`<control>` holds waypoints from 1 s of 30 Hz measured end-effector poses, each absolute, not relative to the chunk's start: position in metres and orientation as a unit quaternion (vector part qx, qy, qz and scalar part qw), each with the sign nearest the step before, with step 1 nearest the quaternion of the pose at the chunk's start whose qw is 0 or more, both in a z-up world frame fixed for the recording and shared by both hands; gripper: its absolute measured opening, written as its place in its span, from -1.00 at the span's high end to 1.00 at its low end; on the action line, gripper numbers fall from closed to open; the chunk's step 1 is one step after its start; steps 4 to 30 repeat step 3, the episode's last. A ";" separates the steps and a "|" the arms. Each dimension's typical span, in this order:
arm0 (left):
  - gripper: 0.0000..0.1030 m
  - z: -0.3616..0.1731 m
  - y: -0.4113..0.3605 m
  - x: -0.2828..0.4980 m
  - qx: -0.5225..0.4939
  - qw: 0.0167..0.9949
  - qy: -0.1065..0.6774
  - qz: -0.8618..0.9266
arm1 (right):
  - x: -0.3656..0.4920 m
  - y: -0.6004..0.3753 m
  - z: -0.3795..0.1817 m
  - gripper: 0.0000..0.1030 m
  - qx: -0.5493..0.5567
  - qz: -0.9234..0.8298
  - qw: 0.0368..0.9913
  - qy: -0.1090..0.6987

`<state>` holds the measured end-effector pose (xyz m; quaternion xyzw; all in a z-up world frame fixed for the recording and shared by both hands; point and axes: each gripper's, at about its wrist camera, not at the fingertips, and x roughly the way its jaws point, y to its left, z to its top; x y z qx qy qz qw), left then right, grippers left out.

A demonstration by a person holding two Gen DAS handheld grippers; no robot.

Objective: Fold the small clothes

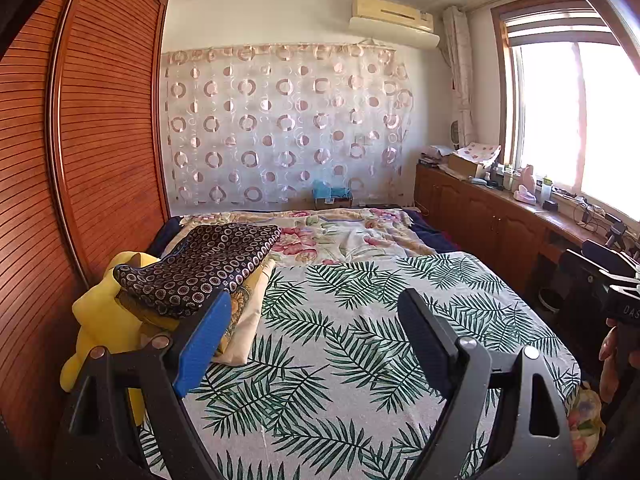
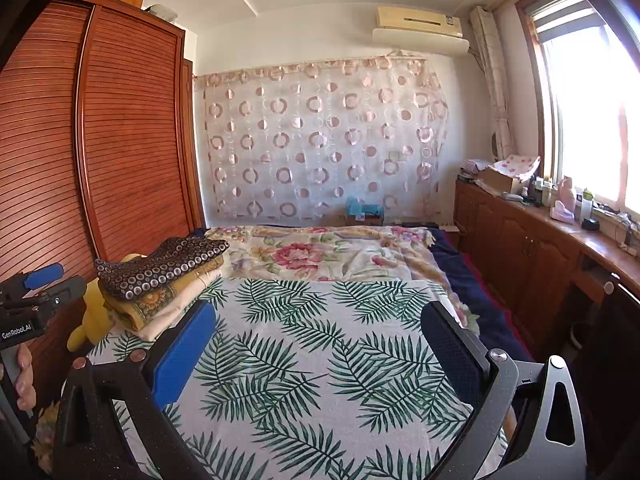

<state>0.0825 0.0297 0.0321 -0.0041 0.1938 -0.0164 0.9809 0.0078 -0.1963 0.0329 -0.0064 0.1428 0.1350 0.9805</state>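
Note:
A stack of folded clothes lies at the bed's left edge, topped by a dark cloth with ring dots over a mustard floral piece and a cream piece. The palm-leaf sheet covers the near bed. My left gripper hovers open above the sheet, its blue pad next to the stack, nothing between the fingers. My right gripper is also open over the sheet with nothing in it. Each gripper body shows at the other view's edge, held by a hand.
A yellow plush toy sits left of the stack against the slatted wooden wardrobe. A floral quilt lies at the far half of the bed. A low wooden cabinet with clutter runs under the window on the right.

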 end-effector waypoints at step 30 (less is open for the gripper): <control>-0.66 0.032 0.030 0.082 -0.004 0.981 0.194 -0.016 | 0.008 -0.197 0.033 -0.98 -0.006 0.135 0.980 0.143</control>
